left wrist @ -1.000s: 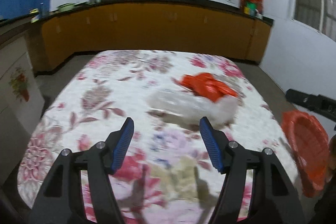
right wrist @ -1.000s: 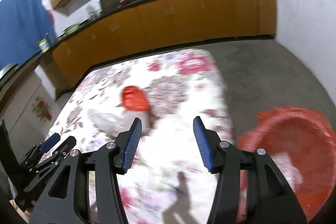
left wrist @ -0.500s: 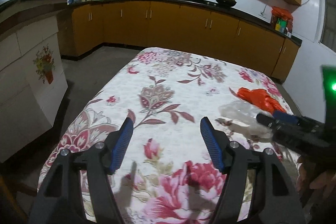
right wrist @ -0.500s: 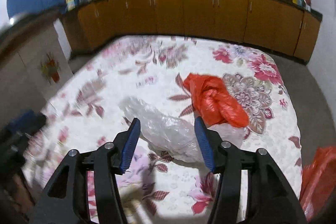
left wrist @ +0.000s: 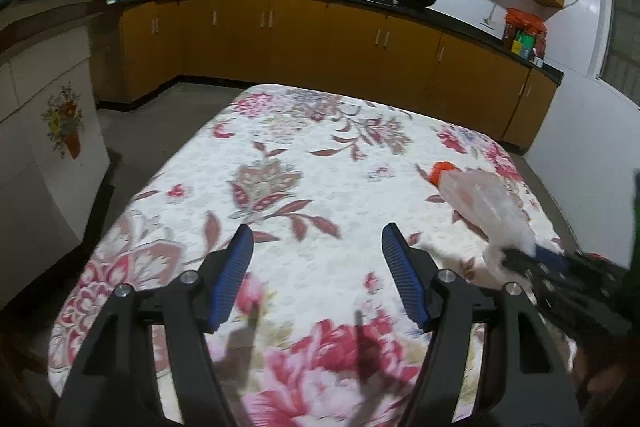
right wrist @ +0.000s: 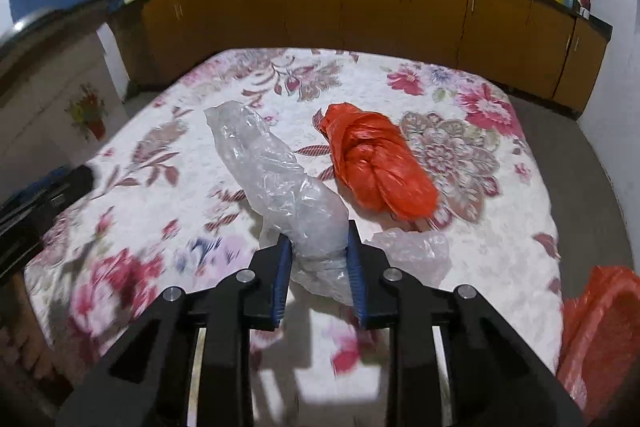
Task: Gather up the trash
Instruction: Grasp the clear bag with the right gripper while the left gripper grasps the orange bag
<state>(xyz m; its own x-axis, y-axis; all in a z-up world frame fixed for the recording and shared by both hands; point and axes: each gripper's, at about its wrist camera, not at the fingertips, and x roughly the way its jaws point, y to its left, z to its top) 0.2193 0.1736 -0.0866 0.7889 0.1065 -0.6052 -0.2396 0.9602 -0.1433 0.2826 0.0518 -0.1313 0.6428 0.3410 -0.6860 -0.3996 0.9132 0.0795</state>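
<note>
Right gripper [right wrist: 318,259] clenched on clear plastic bag [right wrist: 276,175]; left gripper [left wrist: 316,259] released, idle. Pickup step. Next, likely: lift, carry to red bin [right wrist: 600,339] at 4 o'clock.

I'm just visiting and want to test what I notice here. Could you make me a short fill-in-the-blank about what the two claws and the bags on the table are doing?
1. The right claw is shut on the ____ plastic bag.
2. The left claw is ____ and holds nothing.
3. The bag lying beside the clear one is ____.
4. The table wears a ____-patterned cloth.

Missing words: clear; open; orange; flower
</note>
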